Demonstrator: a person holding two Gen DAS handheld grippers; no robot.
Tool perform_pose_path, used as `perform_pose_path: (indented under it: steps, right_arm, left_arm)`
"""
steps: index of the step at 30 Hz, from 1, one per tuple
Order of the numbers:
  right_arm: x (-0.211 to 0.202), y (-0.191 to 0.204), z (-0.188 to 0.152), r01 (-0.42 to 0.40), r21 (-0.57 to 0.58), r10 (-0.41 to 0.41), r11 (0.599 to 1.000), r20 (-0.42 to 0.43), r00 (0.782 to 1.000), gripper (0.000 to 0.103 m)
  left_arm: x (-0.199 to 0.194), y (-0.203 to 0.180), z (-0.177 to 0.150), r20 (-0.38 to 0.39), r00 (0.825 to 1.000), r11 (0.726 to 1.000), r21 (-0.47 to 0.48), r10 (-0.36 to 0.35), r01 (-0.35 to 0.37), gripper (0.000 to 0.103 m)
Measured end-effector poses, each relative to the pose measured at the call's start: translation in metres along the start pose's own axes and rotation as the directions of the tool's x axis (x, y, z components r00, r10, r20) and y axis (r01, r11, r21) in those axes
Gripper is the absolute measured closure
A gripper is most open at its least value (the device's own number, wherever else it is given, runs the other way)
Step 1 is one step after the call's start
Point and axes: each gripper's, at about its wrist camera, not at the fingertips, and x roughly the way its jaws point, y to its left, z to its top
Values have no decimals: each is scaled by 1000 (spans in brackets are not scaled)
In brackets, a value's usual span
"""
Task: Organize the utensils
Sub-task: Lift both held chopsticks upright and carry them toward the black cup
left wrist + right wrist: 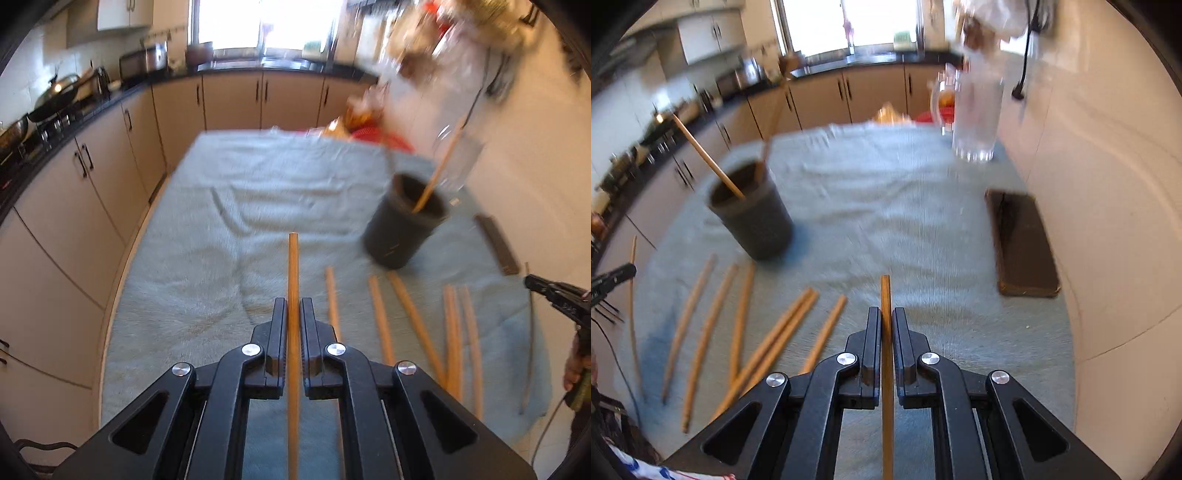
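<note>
Each gripper holds one wooden stick. The left gripper (293,314) has its fingers (279,325) closed narrow on a stick (293,266) that runs lengthwise between them and juts forward past the tips; the right gripper (885,325) clamps a second stick (885,295) the same way. The loose sticks (738,332) lie scattered, roughly parallel, on the blue-green cloth (886,206) covering the counter, just in front of a dark cup (753,218). Judged by look, these are chopsticks: light, stiff, thin, smooth enough to slide in a grip and inclined to roll on the cloth. A hold near mid-length would keep them from swinging; the present grips leave a long tail behind the fingers, so the tips may swing on the way to the cup. The cup stands upright, open, and already contains one stick (705,155) leaning against its rim; a second may stand beside it, though blur leaves that uncertain. It looks light and narrow-based, so a sideways knock from an inserted stick could tip it. A clear glass jug (975,118) stands at the far right of the counter; its contents cannot be made out. A flat dark slab (1023,243) lies near the wall, well apart from the sticks. Most sticks are not yet in the cup.
</note>
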Motion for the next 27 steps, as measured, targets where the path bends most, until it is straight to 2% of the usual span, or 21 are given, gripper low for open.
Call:
perform_pose_path:
  steps: [4, 11, 17, 22, 27]
  right_arm:
    - [-32, 8, -7, -4, -5, 4, 1000, 94, 996, 97]
    - [-83, 17, -25, -24, -17, 27, 1000, 218, 976, 97]
    - [-106, 19, -35, -50, -22, 54, 999, 258, 965, 96]
    - [-121, 23, -38, -85, -22, 88, 996, 295, 951, 96]
    - [-127, 28, -36, -87, -33, 93, 996, 329, 940, 97]
  left_arm:
    - [-43, -6, -10, 87, 995, 999, -13, -39, 40, 97]
    - [-99, -24, -37, 180, 982, 998, 39, -53, 47, 97]
    - [-121, -35, -51, 221, 974, 997, 74, -43, 27, 97]
    - [-135, -38, -53, 238, 968, 995, 67, -84, 70, 97]
    - [-137, -46, -52, 277, 958, 995, 83, -74, 53, 97]
